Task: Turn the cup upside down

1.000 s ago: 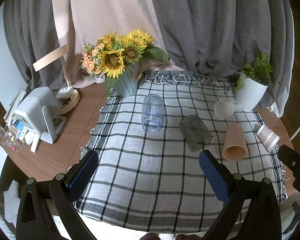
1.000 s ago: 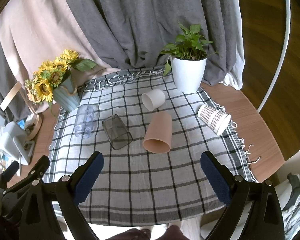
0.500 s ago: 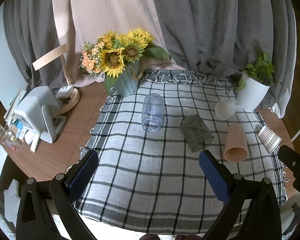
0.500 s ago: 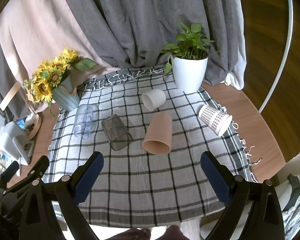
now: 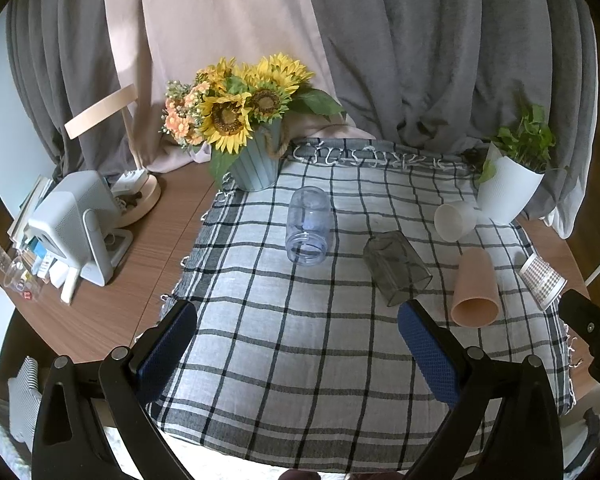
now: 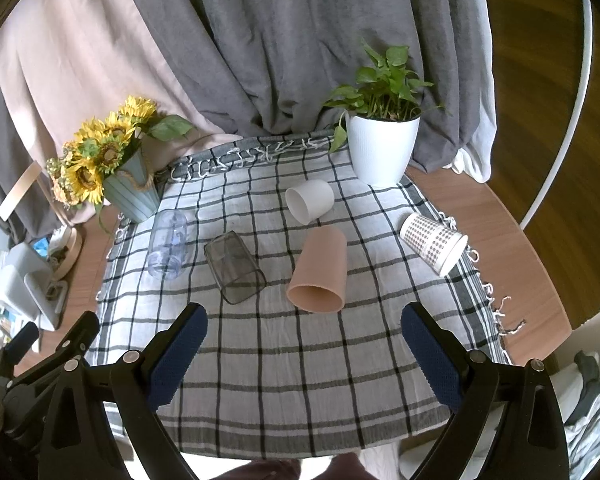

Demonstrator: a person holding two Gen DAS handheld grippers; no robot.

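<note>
Several cups lie on their sides on a checked cloth (image 5: 300, 360): a clear bluish cup (image 5: 308, 226) (image 6: 168, 244), a smoky grey square cup (image 5: 396, 268) (image 6: 234, 266), a tan cup (image 5: 476, 292) (image 6: 320, 270), a white cup (image 5: 454, 220) (image 6: 310, 200) and a patterned paper cup (image 5: 542, 280) (image 6: 434, 242). My left gripper (image 5: 298, 344) is open and empty, above the cloth's near part. My right gripper (image 6: 304, 352) is open and empty, short of the tan cup.
A sunflower pot (image 5: 256, 160) (image 6: 132, 196) stands at the cloth's back left, a white plant pot (image 5: 508, 188) (image 6: 382, 148) at the back right. A white device (image 5: 76, 224) and a lamp base (image 5: 138, 200) sit on the wooden table (image 5: 100, 312) at left. Curtains hang behind.
Both views have shifted only slightly; the left view has drifted a little. No cup has moved and both grippers stay open.
</note>
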